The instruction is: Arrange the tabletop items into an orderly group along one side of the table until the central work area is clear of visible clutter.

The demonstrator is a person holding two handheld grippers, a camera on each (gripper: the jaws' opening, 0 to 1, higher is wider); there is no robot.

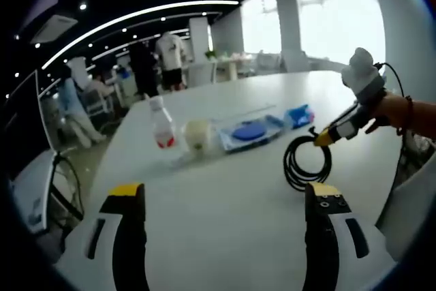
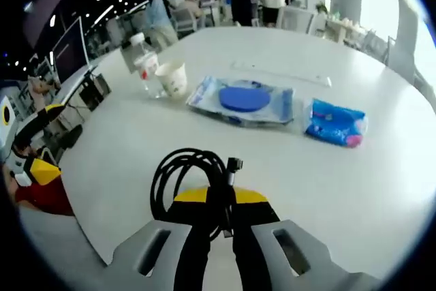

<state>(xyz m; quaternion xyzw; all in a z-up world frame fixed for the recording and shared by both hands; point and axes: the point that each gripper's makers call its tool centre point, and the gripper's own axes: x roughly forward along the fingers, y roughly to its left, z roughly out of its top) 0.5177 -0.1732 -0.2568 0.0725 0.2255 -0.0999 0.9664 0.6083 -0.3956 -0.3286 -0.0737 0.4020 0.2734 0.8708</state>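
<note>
The right gripper (image 2: 219, 202) is clamped on a coiled black cable (image 2: 187, 178), which rests on the white table (image 2: 381, 189). The left gripper (image 1: 225, 199) hovers above the table with its jaws spread wide and nothing between them. Farther back stand a bottle (image 1: 162, 124) and a paper cup (image 1: 197, 134) (side by side), then a clear bag holding a blue disc (image 2: 242, 100) and a blue packet (image 2: 335, 124).

The left gripper (image 1: 225, 202) has two black fingers (image 1: 127, 236) capped with yellow tips, set in pale grey housings with dark slots. The right gripper (image 2: 219, 199) is built alike: black fingers (image 2: 194, 236), yellow tips, grey shells. The hand (image 1: 388, 108) wears a dark wrist band.
</note>
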